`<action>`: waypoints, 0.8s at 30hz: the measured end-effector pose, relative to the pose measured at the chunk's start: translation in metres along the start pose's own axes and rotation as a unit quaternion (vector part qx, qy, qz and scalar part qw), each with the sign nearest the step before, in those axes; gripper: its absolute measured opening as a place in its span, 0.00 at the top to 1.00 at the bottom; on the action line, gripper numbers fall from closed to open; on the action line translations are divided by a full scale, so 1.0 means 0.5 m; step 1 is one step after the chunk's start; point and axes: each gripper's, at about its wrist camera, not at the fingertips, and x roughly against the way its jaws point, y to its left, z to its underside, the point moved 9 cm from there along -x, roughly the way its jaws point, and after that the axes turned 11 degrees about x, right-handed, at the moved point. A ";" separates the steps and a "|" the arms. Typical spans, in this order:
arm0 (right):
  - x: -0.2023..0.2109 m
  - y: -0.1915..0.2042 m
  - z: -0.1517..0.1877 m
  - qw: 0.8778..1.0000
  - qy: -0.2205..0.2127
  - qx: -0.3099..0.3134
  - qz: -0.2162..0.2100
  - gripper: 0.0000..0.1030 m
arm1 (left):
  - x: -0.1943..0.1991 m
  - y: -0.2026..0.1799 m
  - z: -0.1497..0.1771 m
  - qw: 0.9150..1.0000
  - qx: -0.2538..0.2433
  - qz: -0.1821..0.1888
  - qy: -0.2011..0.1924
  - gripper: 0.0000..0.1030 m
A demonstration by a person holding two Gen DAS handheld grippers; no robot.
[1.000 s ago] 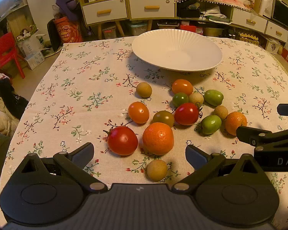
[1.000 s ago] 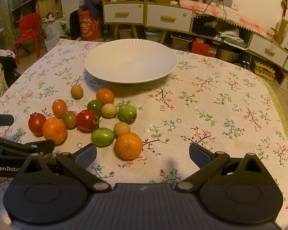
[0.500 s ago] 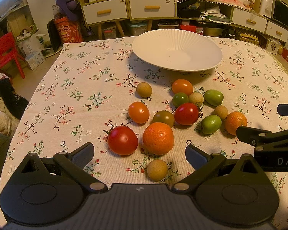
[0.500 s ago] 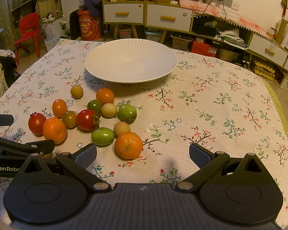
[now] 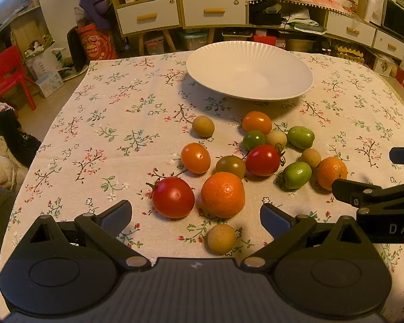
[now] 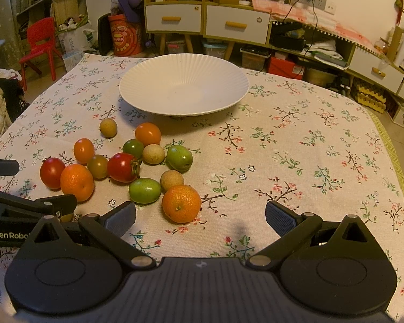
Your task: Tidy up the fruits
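Observation:
Several fruits lie loose on the floral tablecloth: red tomatoes (image 5: pixel 173 197), oranges (image 5: pixel 223 194) (image 6: pixel 181 203), green fruits (image 6: pixel 144 190), small tan fruits (image 5: pixel 221 239). A wide white plate (image 5: pixel 296 78) (image 6: pixel 137 99) stands behind them with nothing on it. My left gripper (image 5: pixel 196 218) is open and holds nothing, just in front of a tomato, an orange and a tan fruit. My right gripper (image 6: pixel 200 218) is open and holds nothing, with an orange near its left finger.
The table (image 6: pixel 309 140) is covered by the floral cloth. Behind it stand white-drawer cabinets (image 6: pixel 237 24), a red chair (image 6: pixel 39 43) at the left and floor clutter. The right gripper's fingers (image 5: pixel 363 193) show at the right edge of the left wrist view.

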 end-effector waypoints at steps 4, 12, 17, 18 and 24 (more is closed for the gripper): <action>0.000 0.000 0.000 1.000 0.000 0.000 0.000 0.00 | 0.000 0.000 0.000 1.000 0.000 0.000 0.000 0.02; 0.000 0.000 0.000 1.000 0.000 0.000 0.000 0.00 | 0.000 -0.001 0.000 1.000 0.000 0.000 0.000 0.02; -0.001 0.002 0.000 1.000 -0.001 0.003 0.000 0.00 | 0.002 0.000 0.000 1.000 0.001 0.003 -0.001 0.02; -0.001 0.004 0.001 1.000 -0.001 0.003 0.000 0.00 | 0.002 0.001 0.000 1.000 0.002 0.004 -0.001 0.02; -0.001 0.005 -0.002 1.000 -0.009 0.013 -0.007 0.00 | 0.005 0.003 0.006 1.000 -0.007 0.026 0.004 0.02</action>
